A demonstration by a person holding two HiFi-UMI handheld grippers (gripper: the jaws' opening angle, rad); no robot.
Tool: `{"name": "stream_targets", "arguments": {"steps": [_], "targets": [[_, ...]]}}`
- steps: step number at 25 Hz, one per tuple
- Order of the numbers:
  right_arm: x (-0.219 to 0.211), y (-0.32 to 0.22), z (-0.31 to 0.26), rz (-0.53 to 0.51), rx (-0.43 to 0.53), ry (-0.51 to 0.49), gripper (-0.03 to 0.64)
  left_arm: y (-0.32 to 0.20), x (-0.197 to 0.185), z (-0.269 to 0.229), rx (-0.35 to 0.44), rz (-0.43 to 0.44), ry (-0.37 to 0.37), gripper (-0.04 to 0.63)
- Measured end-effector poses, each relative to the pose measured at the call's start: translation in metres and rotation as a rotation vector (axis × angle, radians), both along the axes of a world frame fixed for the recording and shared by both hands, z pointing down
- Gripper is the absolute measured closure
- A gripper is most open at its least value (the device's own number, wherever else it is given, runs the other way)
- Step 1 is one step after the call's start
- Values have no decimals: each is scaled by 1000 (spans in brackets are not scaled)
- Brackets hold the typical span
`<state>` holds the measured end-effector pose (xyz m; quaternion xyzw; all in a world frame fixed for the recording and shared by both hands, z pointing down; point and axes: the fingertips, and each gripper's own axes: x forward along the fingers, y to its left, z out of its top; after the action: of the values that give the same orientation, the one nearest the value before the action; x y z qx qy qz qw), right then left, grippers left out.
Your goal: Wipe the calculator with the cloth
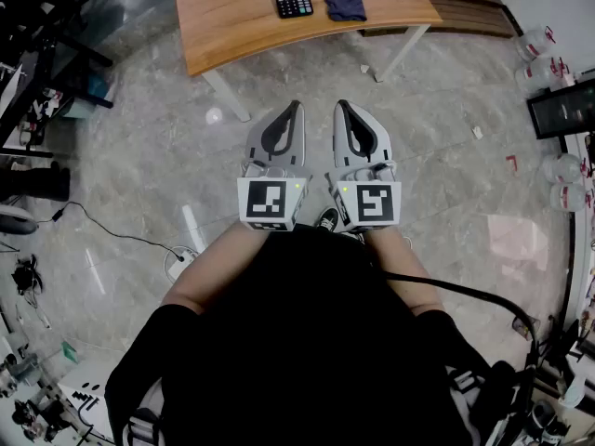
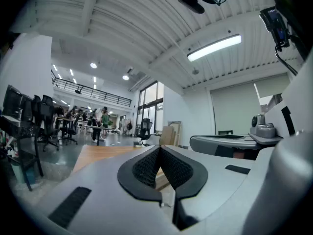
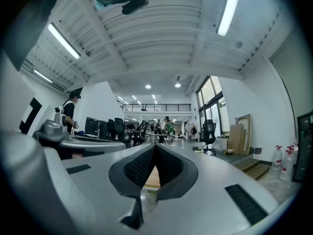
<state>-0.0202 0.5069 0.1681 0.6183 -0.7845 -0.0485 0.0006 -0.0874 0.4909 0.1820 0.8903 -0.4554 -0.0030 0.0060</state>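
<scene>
Calculator (image 1: pixel 293 0) beside cloth (image 1: pixel 345 6), lettering illegible

Seen from my head, the camera looks steeply down past my black top (image 1: pixel 307 342) to the grey-white left gripper (image 1: pixel 297 106) and matching right gripper (image 1: pixel 341 106), held side by side above the grey marble floor (image 1: pixel 446 156). The curved pale wooden table (image 1: pixel 242 17) lies well ahead. Each gripper camera sits close behind its own jaws and faces level into the hall, under the white ribbed ceiling (image 3: pixel 161 28). All three views share the table. Both gripper views also share the black-railed mezzanine (image 3: pixel 156 107).
</scene>
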Motion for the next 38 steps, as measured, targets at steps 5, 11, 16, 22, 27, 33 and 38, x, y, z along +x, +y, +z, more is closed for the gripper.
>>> {"name": "stream_targets", "arguments": {"steps": [5, 11, 16, 22, 27, 33, 38], "targets": [[5, -2, 1, -14, 2, 2, 602, 0, 8, 3, -6, -5, -6, 588], [16, -8, 6, -29, -13, 1, 601, -3, 18, 6, -11, -17, -4, 589], [29, -9, 7, -49, -11, -1, 601, -3, 30, 10, -22, -45, 5, 589], [50, -12, 16, -103, -51, -63, 601, -5, 43, 21, -48, -93, 24, 589], [57, -20, 29, -127, -89, -60, 601, -13, 47, 30, -65, -118, 8, 589], [65, -67, 43, -118, -118, -56, 601, -63, 52, 43, -80, -122, 2, 589], [69, -131, 56, -115, -132, -48, 601, -134, 53, 58, -98, -122, 12, 589]]}}
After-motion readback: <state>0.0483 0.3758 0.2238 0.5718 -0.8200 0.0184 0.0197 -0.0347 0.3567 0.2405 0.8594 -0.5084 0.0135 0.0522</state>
